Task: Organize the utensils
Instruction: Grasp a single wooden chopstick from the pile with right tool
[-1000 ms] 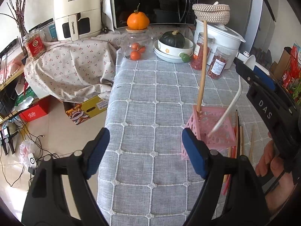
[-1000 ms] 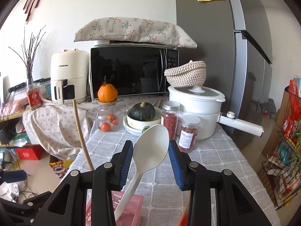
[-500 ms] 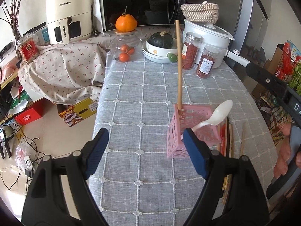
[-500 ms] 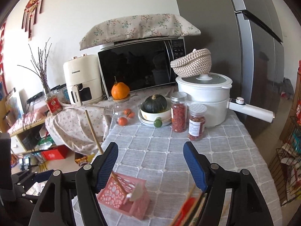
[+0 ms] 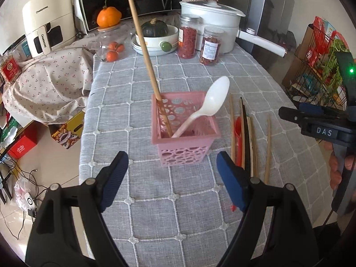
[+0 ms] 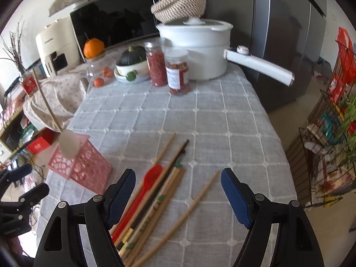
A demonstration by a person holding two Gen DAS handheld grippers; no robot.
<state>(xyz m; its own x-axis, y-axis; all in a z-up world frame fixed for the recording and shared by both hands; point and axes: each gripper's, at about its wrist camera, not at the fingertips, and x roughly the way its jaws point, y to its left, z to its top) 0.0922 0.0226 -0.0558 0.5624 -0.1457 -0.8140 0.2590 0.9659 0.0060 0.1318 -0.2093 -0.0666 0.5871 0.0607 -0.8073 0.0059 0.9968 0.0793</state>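
A pink perforated basket (image 5: 184,138) stands on the grey checked tablecloth (image 5: 124,102). A white plastic spoon (image 5: 213,99) and a long wooden stick (image 5: 145,53) lean in it. My left gripper (image 5: 172,172) is open and empty, just in front of the basket. Loose chopsticks (image 6: 169,191) and a red spoon (image 6: 151,179) lie right of the basket. My right gripper (image 6: 178,191) is open and empty above them; its body also shows in the left wrist view (image 5: 320,122). The basket (image 6: 84,164) shows blurred in the right wrist view.
At the back of the table stand two jars (image 5: 198,42), a white pot with a long handle (image 6: 200,51), a bowl with a squash (image 5: 155,33), a glass jar of small oranges (image 5: 111,46), a microwave and an air fryer (image 5: 46,22). A wire rack (image 6: 333,133) stands right of the table.
My right gripper let go of the white spoon into the basket, opened, and swung down over the loose chopsticks. My left gripper moved closer to the basket.
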